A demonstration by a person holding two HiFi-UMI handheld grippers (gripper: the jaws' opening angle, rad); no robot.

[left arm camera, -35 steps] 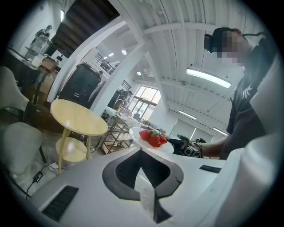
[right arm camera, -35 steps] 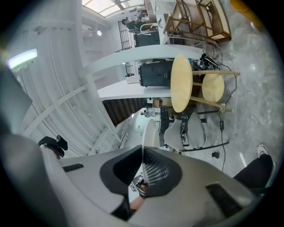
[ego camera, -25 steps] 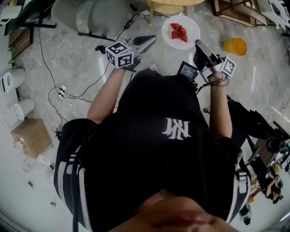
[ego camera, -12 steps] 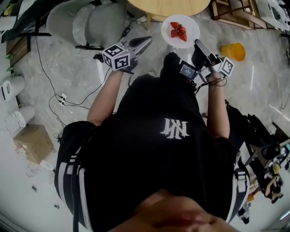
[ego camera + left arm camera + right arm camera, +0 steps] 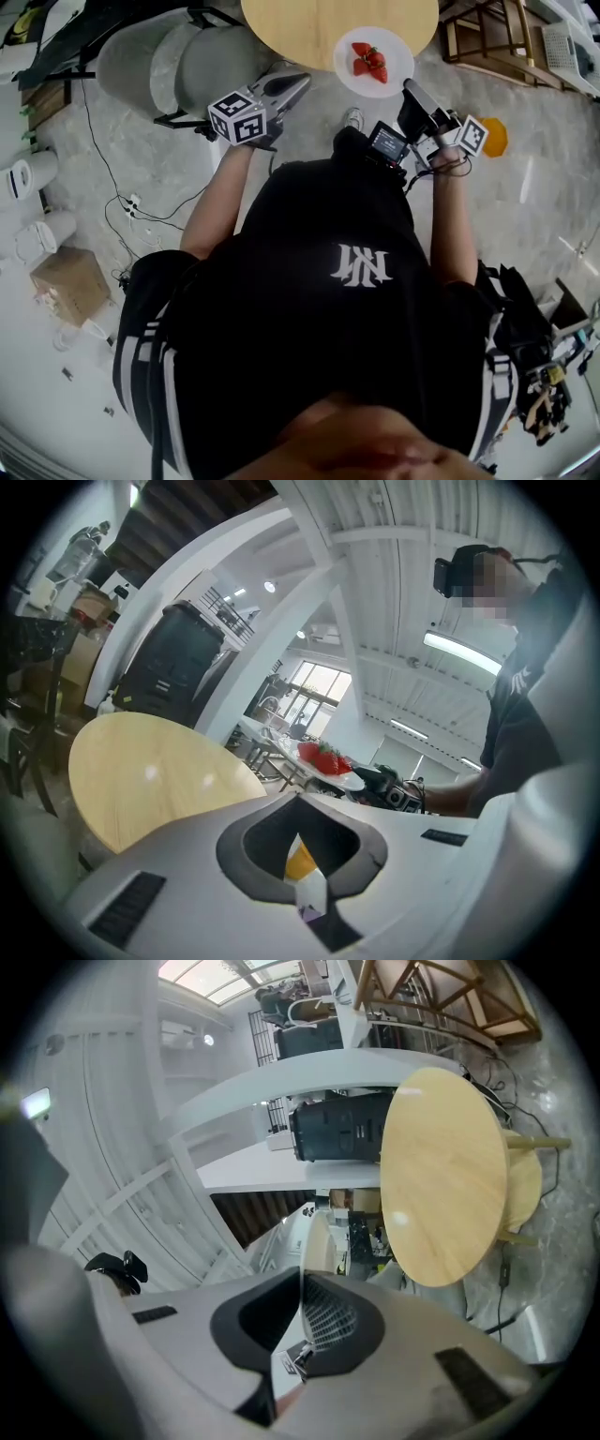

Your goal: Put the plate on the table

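Step in hand: carrying. The round white plate (image 5: 397, 54), bearing red strawberries (image 5: 368, 62), is judged airborne and not yet set down.
Right hand-held gripper (image 5: 412, 92): clenched on the plate's near rim, and the plate projects ahead of its jaws.
Left hand-held gripper (image 5: 298, 84): closed on nothing, held left of the plate.
Round pale wooden worktop (image 5: 309, 23): ahead of both hand-held grippers. Its near rim is overlapped by the plate in the head view.
Next move: a short forward reach, a level lowering and then release are judged to be required.
View differences: the plate is shown edge-on (image 5: 317, 1237) between the jaws only in the right gripper view. Its side profile (image 5: 341, 780), right of the worktop, is shown only in the left gripper view.
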